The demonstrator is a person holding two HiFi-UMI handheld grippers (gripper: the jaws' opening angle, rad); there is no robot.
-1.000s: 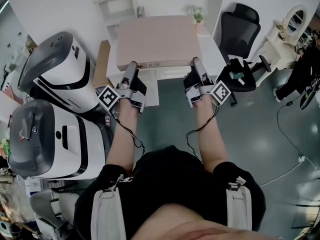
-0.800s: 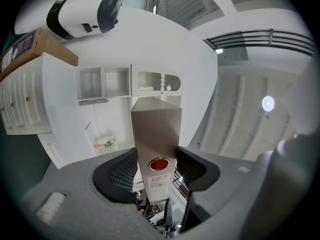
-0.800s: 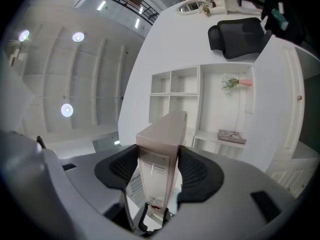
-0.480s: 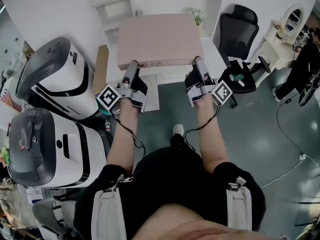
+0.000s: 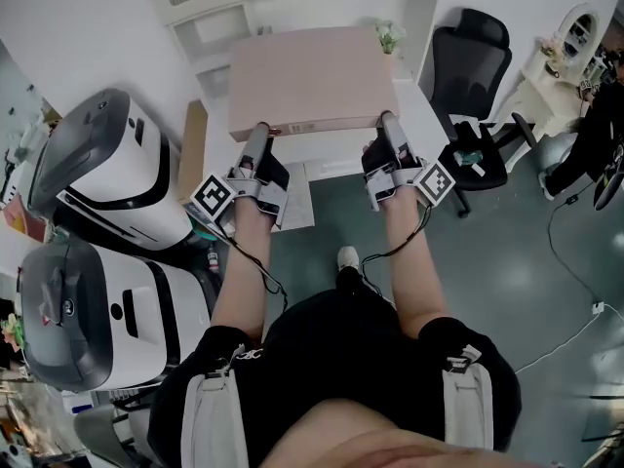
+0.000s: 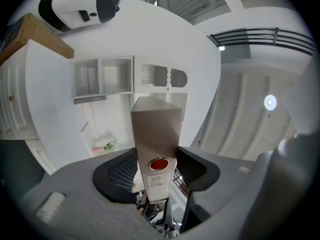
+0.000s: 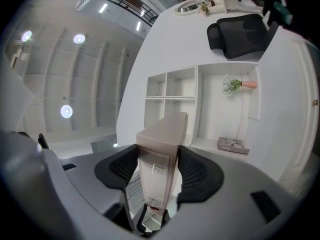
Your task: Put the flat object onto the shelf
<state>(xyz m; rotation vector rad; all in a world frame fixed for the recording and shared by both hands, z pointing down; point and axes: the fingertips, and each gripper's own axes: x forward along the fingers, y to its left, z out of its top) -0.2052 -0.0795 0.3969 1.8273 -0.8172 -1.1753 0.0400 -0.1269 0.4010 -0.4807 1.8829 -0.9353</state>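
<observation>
The white shelf [image 5: 210,27] stands just ahead of the person. The flat tan box [image 5: 310,78] is up in the air in front of it, not on it yet. The left gripper [image 5: 255,136] and right gripper [image 5: 388,130] each pinch its near edge tight, one near each corner, so it stays level.

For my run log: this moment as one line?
phase: carry | left tool: shut on flat box | right tool: shut on flat box | shelf: ahead, box not on it

Your flat box [image 5: 310,78] (pale pink) is level in the air; the white shelf [image 5: 210,29] stands just behind.
</observation>
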